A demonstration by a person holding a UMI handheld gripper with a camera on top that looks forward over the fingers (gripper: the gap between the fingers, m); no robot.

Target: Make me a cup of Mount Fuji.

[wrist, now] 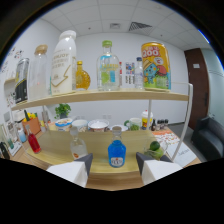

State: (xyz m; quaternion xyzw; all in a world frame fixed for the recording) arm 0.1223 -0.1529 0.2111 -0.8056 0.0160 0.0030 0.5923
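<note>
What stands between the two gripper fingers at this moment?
In the gripper view, a small blue bottle stands on the wooden counter, between the fingers of the gripper and slightly ahead. The fingers are open and do not touch it.

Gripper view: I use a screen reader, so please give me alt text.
The open gripper faces a small clear bottle of blue liquid standing just ahead, between its white fingers. A two-tier wooden shelf behind carries a tall white bottle, a clear green-capped bottle and a yellow can.
</note>
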